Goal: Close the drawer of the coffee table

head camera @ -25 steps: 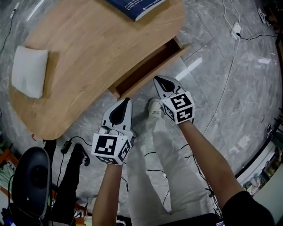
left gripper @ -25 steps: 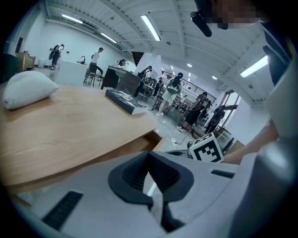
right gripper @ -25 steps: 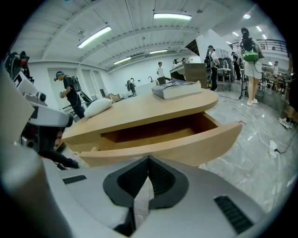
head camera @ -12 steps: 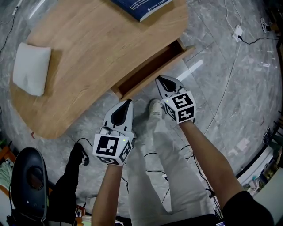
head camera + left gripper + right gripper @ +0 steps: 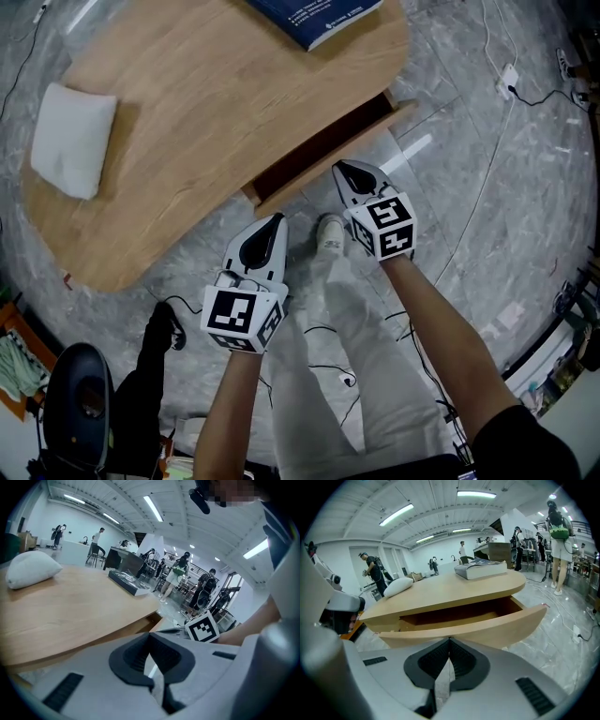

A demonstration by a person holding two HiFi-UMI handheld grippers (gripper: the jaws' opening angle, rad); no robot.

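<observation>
The wooden coffee table (image 5: 216, 112) fills the upper left of the head view. Its drawer (image 5: 323, 155) stands partly pulled out along the near edge; its curved front (image 5: 473, 630) and dark inside show in the right gripper view. My right gripper (image 5: 345, 174) is shut and empty, its tips just short of the drawer front's right part. My left gripper (image 5: 273, 222) is also shut and empty, a little below the drawer's left corner. In the left gripper view the table's top (image 5: 70, 611) stretches ahead and the right gripper's marker cube (image 5: 202, 626) shows.
A blue book (image 5: 314, 17) lies at the table's far edge and a white pillow (image 5: 73, 139) at its left end. The person's legs and a white shoe (image 5: 329, 232) stand between the grippers. Cables (image 5: 487, 178) run over the grey marble floor; a dark chair (image 5: 80, 403) is lower left.
The view has shifted, so the table sits slightly higher and to the right in frame. Both grippers stay shut near the drawer front; the drawer still looks about as far open.
</observation>
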